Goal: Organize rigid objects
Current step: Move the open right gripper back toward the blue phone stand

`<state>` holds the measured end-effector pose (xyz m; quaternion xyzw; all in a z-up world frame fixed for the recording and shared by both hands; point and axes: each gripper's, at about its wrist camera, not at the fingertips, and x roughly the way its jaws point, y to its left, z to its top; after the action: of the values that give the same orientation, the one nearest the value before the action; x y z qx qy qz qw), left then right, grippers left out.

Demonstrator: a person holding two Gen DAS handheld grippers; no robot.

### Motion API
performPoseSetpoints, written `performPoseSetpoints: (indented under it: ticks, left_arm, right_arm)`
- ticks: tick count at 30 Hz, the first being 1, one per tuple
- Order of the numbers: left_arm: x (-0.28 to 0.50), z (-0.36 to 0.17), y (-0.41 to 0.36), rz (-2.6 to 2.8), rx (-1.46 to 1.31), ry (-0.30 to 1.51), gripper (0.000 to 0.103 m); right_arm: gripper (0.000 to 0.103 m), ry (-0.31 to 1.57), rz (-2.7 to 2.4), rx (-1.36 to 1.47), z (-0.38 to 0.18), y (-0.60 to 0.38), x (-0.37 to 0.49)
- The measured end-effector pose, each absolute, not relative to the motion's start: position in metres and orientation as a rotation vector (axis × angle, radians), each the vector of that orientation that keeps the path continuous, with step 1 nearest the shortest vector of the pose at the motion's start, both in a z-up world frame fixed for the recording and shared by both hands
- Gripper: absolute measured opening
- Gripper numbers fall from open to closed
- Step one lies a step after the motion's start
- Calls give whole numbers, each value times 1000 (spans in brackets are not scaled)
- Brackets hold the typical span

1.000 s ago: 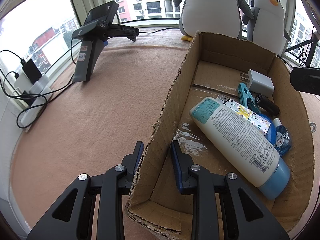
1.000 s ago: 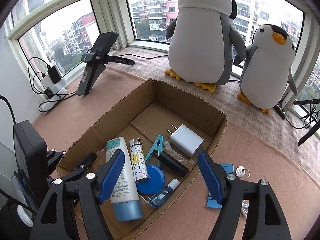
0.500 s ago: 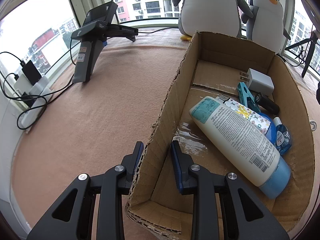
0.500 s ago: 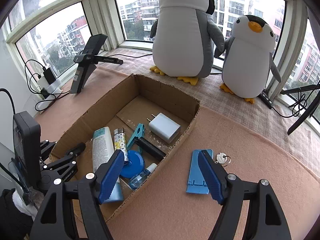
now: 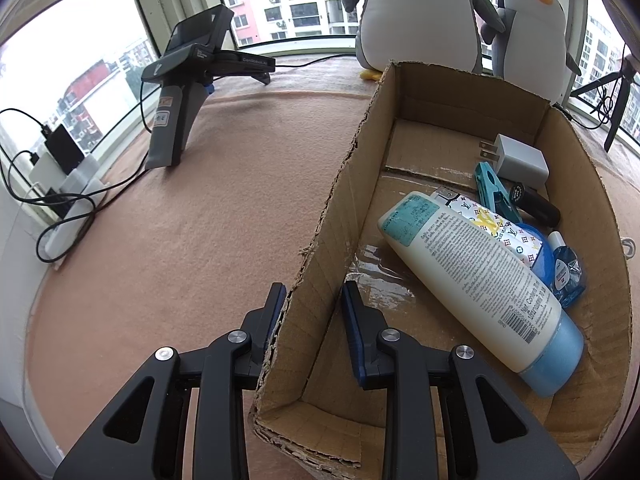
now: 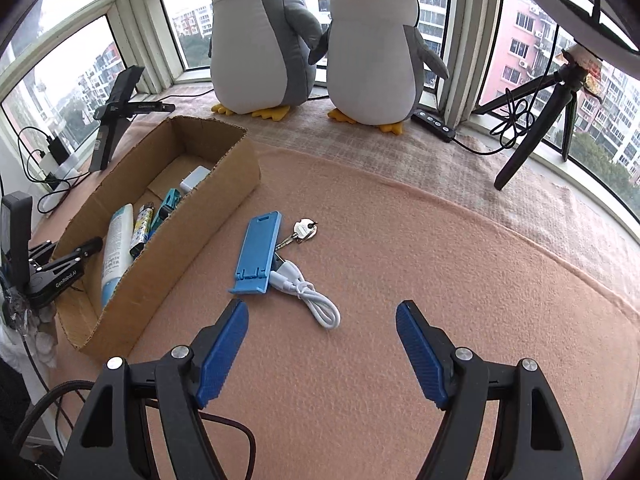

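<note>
The cardboard box (image 5: pixel 460 128) sits on the pink cloth (image 6: pixel 440 280), holding a lotion tube (image 5: pixel 480 280), a patterned lighter (image 5: pixel 496 228), a teal clip (image 5: pixel 496 196), a white charger (image 5: pixel 518 158), a black cylinder (image 5: pixel 534 204) and a small blue bottle (image 5: pixel 566 268). The left gripper (image 5: pixel 310 312) is clenched on the box's near side wall — one finger outside, one inside. Beside the box lie a blue phone stand (image 6: pixel 256 258), a key (image 6: pixel 304 230) and a coiled white cable (image 6: pixel 308 294). The right gripper (image 6: pixel 322 344) hovers over the cloth just short of them, jaws spread wide and empty. Two plush penguins (image 6: pixel 376 52) stand at the window.
</note>
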<state>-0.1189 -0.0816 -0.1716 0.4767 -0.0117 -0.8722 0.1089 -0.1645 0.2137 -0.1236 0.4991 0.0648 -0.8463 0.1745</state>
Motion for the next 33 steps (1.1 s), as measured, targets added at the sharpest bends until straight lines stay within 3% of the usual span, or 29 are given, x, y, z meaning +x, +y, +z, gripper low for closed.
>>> performPoseSetpoints:
  ticks: [14, 22, 29, 33]
  left_arm:
    - [-119, -172, -81, -2562, 1401, -41, 26]
    - [-119, -171, -81, -2561, 1401, -40, 26]
    - [-119, -171, -81, -2562, 1402, -43, 26]
    - [-119, -171, -81, -2561, 1402, -41, 27]
  right_arm:
    - [72, 356, -2303, 1402, -145, 202, -165]
    - [57, 459, -2213, 1414, -162, 183, -175]
    - [55, 487, -2178, 1417, -170, 176, -184]
    - [46, 503, -2158, 1425, -175, 173, -190]
